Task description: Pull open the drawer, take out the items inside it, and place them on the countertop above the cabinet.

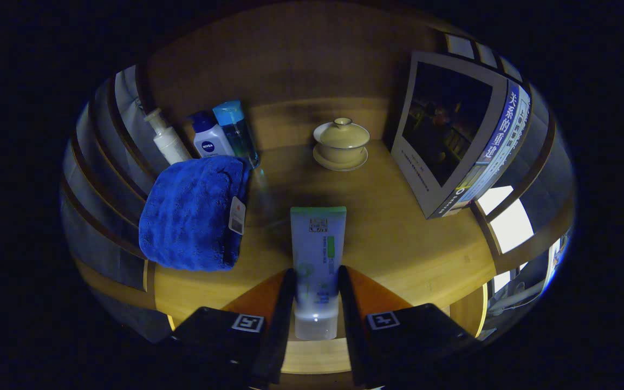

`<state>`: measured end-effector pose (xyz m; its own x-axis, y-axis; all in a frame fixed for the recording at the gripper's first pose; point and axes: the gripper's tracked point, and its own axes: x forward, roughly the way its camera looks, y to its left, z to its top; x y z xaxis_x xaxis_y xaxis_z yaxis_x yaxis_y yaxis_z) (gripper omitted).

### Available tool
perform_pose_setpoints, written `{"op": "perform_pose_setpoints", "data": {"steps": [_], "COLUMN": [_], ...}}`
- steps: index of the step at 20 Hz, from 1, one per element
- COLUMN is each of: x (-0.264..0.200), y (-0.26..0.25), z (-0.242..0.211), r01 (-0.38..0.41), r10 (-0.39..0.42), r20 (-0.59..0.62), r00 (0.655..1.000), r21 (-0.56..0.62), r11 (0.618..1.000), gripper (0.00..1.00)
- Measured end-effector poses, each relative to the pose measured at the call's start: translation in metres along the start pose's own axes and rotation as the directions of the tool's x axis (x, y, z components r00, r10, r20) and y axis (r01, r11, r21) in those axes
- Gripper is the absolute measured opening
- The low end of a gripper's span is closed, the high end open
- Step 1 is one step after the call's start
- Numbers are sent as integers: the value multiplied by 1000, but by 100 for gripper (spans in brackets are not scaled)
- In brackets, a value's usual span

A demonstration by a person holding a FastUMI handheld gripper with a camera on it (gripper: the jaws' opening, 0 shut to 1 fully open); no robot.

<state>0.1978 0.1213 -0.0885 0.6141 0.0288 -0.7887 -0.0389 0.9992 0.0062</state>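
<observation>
Tube [317,254] of a toiletry cream, one of the drawer's items, held cap-end toward the camera between the fingers of the tool [316,295], which are clamped on its lower body from both sides; its crimped end points forward over the table [398,238], the wooden top on which it is to be set. Whether the tube already rests on the wood or hangs just above it cannot be told; judged from this, the step in hand is the placing, and it is done well by lowering the tube flat onto the bare wood straight ahead, parting the fingers only once it lies still, and drawing back along its length so the cap is not dragged. Just left of the tube, a folded blue towel [193,214] with a hanging tag [237,215], its print too small to read; beyond the towel, a white pump bottle [167,141], a white bottle with a dark cap [210,138] marked NIVEA, and a clear blue bottle [238,132]; farther ahead, a lidded cup on a saucer [341,143]; to the right, a propped book [455,135] whose spine carries Chinese characters, among them 关系的重建; the tube's own printing is too blurred to read.
</observation>
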Motion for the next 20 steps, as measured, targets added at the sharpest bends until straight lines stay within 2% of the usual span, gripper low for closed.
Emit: {"op": "perform_pose_setpoints", "data": {"steps": [4,7,10,16,20], "x": [-13,-28,-51,-107,-137], "y": [3,0,5,6,11], "z": [5,-3,-14,-45,-70], "r01": [-23,-30,-61,-60,-96], "r10": [23,33,66,87,129], "r20": [54,114,225,412,491], "r00": [998,993,972,907,861], "r21": [-12,-28,-31,-78,-91], "r11": [1000,999,998,995,991], "gripper": [56,85,100,99,99]}}
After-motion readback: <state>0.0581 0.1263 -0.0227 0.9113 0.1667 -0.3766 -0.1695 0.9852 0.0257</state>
